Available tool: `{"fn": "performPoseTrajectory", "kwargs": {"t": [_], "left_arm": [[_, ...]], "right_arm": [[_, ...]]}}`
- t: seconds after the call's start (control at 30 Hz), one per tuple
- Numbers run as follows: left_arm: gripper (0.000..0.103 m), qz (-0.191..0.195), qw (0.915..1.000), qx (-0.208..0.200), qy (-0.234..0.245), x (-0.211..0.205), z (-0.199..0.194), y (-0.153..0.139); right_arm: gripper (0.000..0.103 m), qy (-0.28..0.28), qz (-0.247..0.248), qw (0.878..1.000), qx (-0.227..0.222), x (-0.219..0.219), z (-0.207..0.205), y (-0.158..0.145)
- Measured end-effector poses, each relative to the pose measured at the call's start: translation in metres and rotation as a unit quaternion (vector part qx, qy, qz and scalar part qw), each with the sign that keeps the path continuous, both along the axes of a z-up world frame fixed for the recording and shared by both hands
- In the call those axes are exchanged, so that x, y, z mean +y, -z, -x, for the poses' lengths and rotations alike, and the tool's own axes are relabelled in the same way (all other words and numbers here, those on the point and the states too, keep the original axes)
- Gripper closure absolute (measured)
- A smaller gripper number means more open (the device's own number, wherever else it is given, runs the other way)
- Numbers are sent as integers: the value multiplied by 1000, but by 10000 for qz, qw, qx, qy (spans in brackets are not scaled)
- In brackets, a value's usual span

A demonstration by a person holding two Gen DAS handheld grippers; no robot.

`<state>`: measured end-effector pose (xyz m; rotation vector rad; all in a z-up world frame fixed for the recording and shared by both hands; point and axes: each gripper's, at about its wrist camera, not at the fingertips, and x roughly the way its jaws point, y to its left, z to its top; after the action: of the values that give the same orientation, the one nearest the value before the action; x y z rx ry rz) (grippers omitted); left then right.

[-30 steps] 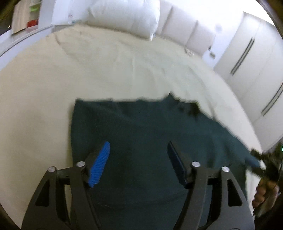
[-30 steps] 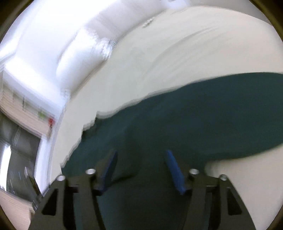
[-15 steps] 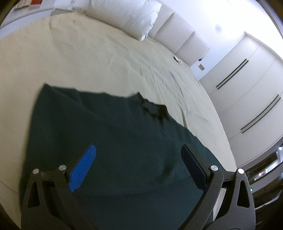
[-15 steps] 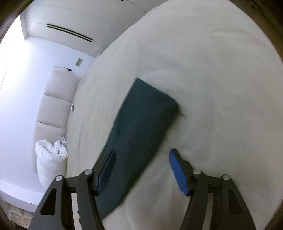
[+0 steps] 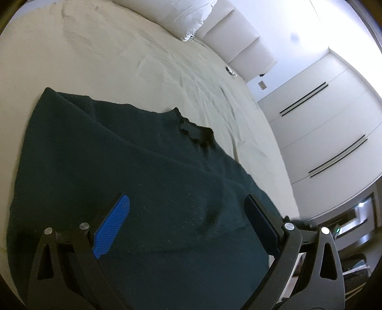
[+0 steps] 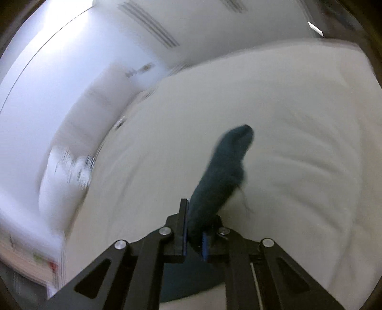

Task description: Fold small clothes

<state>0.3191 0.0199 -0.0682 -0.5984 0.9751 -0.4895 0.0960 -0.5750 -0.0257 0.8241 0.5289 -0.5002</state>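
Note:
A dark green sweater (image 5: 148, 181) lies spread on the cream bed (image 5: 107, 66), its collar (image 5: 198, 132) toward the far side. My left gripper (image 5: 186, 214) is open and hovers just above the sweater's lower body, holding nothing. My right gripper (image 6: 194, 235) is shut on the sweater's sleeve (image 6: 222, 167); the sleeve runs forward from the jaws and its cuff end hangs over the bed. The right wrist view is blurred by motion.
A white pillow (image 5: 181, 16) and padded headboard (image 5: 241, 45) are at the far end of the bed. White wardrobe doors (image 5: 334, 114) stand to the right. The bed's right edge (image 5: 284, 167) runs close past the sweater. The pillow also shows in the right wrist view (image 6: 64, 176).
My right gripper has closed on the sleeve and lifted it off the bed. My left gripper moved closer over the sweater body and stays open.

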Motion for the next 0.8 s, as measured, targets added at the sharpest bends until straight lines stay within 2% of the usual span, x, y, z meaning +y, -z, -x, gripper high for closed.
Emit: {"fn": "performPoseTrajectory", "kwargs": {"t": [0.07,0.13,0.23,0.27,0.33,0.4,0.5,0.57,0.67,0.8], "left_arm": [[5,70,10000,10,-20,5,-1,0],[5,199,9998,38,-57,13,-1,1],[5,426,9990,110,-106,22,-5,6],[5,505,9986,122,-116,26,-5,7],[5,619,9979,162,-138,33,-6,10],[5,718,9971,202,-121,37,-8,13],[5,816,9960,371,-29,35,-11,21],[5,832,9954,475,53,27,-13,27],[5,700,9949,695,191,7,-17,38],[5,388,9945,804,553,-25,-24,39]], "right_arm": [[91,-728,639,9952,110,58,-39,-27],[92,-1580,1287,9788,203,130,-80,-47],[92,-2780,2122,9363,326,250,-127,-50],[92,-3156,2302,9199,341,292,-140,-41],[92,-3592,2433,8998,460,340,-155,-23],[90,-4037,2293,8827,730,379,-157,9],[68,-4573,1883,8610,1186,406,-166,50],[47,-4658,1794,8592,1120,409,-153,60],[26,-4654,1640,8666,740,393,-136,54],[23,-4415,1156,8889,402,361,-107,45]]}}
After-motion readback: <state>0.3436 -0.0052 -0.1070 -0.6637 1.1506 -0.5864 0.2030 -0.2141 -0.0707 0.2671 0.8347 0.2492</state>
